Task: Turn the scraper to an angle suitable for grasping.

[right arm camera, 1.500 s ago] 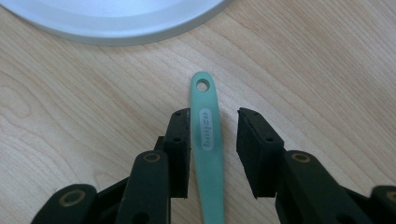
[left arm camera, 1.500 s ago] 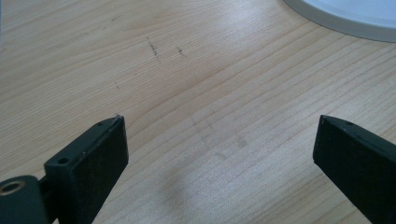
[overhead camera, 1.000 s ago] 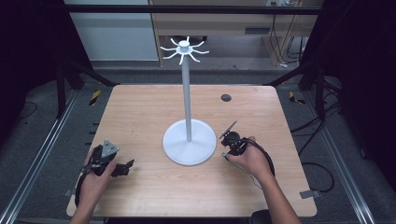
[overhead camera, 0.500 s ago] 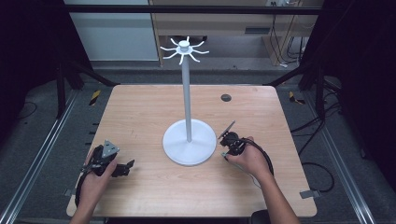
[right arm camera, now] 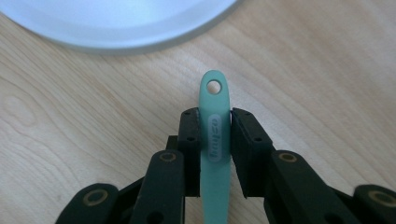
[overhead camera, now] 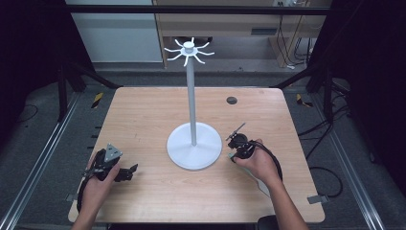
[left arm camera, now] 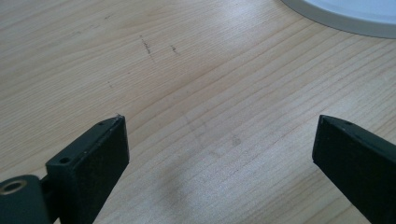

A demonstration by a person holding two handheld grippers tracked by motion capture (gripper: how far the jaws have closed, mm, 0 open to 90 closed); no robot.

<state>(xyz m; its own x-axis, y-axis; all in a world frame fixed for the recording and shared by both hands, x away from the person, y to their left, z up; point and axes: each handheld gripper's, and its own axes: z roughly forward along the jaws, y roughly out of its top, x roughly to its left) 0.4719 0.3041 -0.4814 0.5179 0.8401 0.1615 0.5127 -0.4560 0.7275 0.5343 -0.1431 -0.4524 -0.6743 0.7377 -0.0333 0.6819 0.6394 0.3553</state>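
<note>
Mint-green handle (right arm camera: pixel 215 133), flat and narrow with a small round hanging hole at its tip, sits pinched between the two black jaws of your right gripper (right arm camera: pixel 215 119), its holed end sticking out past them; what lies at the other end of the handle is hidden. It rests low over the wooden table (overhead camera: pixel 143 115), just beside the round white base of the hanging stand (overhead camera: pixel 194 146), on that base's right side in the high view. The stand's thin pole rises to a crown of short curved hooks (overhead camera: pixel 189 50), well above the handle. Your likely job is to lift the handle and slip its hole over one hook, so keep the pinch firm, raise it clear of the base, and turn your wrist until the hole faces a hook's tip squarely before easing on. Your left gripper (overhead camera: pixel 125 172) rests near the table's front left, jaws spread wide and holding nothing; it could steady the base if the stand wobbles.
</note>
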